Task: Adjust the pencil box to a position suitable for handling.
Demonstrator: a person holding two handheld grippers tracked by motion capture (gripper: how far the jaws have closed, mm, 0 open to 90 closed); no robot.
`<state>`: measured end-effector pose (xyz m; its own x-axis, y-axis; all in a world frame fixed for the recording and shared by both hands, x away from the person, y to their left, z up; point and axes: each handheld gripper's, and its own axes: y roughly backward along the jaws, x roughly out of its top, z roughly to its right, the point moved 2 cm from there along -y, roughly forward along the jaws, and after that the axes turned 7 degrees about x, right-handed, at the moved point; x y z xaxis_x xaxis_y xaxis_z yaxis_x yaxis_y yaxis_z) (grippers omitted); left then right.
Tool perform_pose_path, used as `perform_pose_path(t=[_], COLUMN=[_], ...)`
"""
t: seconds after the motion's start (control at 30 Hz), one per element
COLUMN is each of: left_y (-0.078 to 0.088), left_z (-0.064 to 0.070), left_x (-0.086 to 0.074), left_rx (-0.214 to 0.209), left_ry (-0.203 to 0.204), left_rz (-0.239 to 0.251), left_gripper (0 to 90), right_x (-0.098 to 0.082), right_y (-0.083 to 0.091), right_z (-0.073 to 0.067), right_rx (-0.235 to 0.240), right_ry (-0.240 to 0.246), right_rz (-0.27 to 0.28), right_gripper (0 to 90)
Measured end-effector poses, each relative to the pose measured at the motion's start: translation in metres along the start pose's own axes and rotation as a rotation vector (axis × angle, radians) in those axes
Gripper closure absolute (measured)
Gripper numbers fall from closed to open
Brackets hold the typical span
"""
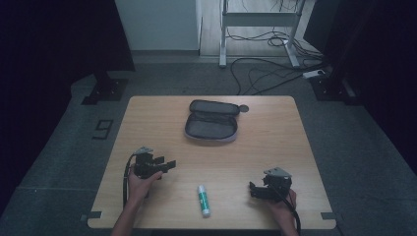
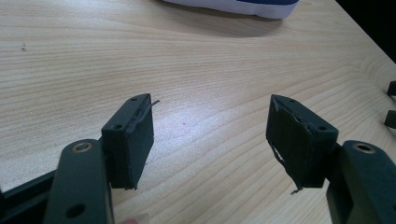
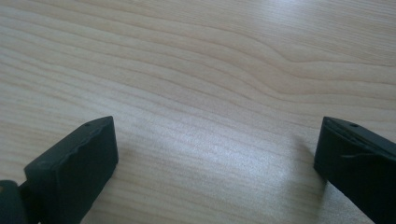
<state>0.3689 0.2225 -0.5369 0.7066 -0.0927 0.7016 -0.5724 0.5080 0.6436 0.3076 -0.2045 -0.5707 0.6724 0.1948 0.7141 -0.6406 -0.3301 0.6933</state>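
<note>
An open grey pencil case (image 1: pixel 211 121) lies at the wooden table's (image 1: pixel 275 142) far side.

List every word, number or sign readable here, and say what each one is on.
"9": a dark mark that looks like this digit, on the floor left of the table.
Glue stick: green label, print too small to read.
Pencil case: no lettering visible.
Both tongs: no markings visible.

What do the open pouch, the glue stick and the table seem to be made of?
The pouch looks like dark woven fabric, matt, with a soft sagging shape. The glue stick seems smooth plastic, white with a green label. The table shows pale wood grain with a soft sheen; solid wood or laminate, I cannot tell.
</note>
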Motion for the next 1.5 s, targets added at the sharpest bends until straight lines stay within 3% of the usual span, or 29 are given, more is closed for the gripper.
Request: perform_pose_path(t=[0.17, 0.4, 0.57, 0.97, 1.17, 1.23, 1.5], left_y=[-0.005, -0.007, -0.009, -0.018, -0.024, -0.028, -0.038], left_z=[0.002, 0.008, 0.01, 0.016, 0.014, 0.013, 0.016], left_x=[0.0, 0.006, 0.018, 0.051, 0.065, 0.068, 0.084], left_rx=[0.016, 0.021, 0.015, 0.021, 0.028, 0.032, 0.041], left_ry=[-0.021, -0.04, -0.04, -0.09, -0.062, -0.059, -0.044], left_rz=[-0.009, 0.002, 0.029, 0.006, 0.014, -0.005, -0.013], left_gripper=[34.1, 33.9, 34.4, 34.6, 35.0, 35.5, 35.3], right_x=[0.01, 0.023, 0.034, 0.071, 0.091, 0.1, 0.115], right_y=[-0.01, -0.017, -0.017, -0.008, -0.015, -0.017, -0.021], right_z=[0.0, 0.001, -0.002, -0.014, -0.018, -0.018, -0.014], right_rx=[0.002, -0.003, 0.025, 0.073, 0.084, 0.079, 0.1], right_ry=[0.0, -0.016, -0.017, 0.041, 0.048, 0.049, 0.04], right_rz=[0.001, -0.002, 0.022, 0.072, 0.067, 0.076, 0.092], right_gripper=[0.0, 8.9, 12.2, 13.5, 13.4, 13.3, 14.3])
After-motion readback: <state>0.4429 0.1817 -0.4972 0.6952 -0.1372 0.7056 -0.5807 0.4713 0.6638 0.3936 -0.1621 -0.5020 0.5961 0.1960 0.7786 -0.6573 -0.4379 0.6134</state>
